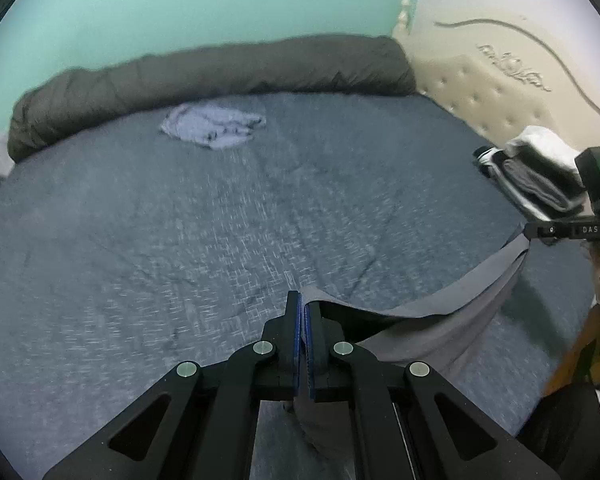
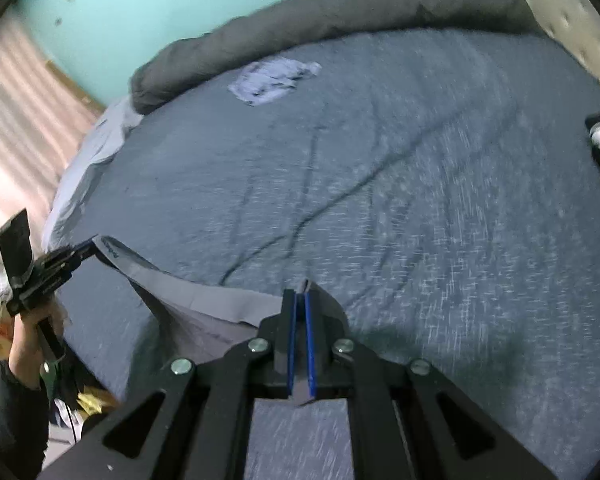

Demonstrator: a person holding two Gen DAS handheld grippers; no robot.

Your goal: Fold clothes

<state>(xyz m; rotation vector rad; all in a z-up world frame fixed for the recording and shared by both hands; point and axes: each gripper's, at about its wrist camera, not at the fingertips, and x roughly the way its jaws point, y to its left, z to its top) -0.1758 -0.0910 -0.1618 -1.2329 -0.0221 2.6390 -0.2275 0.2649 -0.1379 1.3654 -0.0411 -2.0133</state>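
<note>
A grey garment (image 1: 444, 306) hangs stretched in the air between my two grippers, just above the near edge of the blue-grey bedspread (image 1: 180, 220). In the left wrist view my left gripper (image 1: 302, 299) is shut on one corner of it, and my right gripper (image 1: 526, 232) pinches the other corner at the right. From the right wrist view, the right gripper (image 2: 301, 295) is shut on the grey garment (image 2: 220, 302), whose band runs left to the left gripper (image 2: 92, 246). The cloth sags below the grippers, and its lower part is hidden.
A crumpled light blue garment (image 1: 216, 126) lies far back on the bed, in front of a rolled dark grey duvet (image 1: 220, 76). A stack of folded clothes (image 1: 540, 176) sits at the right by the beige headboard (image 1: 500, 80). A curtain (image 2: 20, 100) hangs at the left.
</note>
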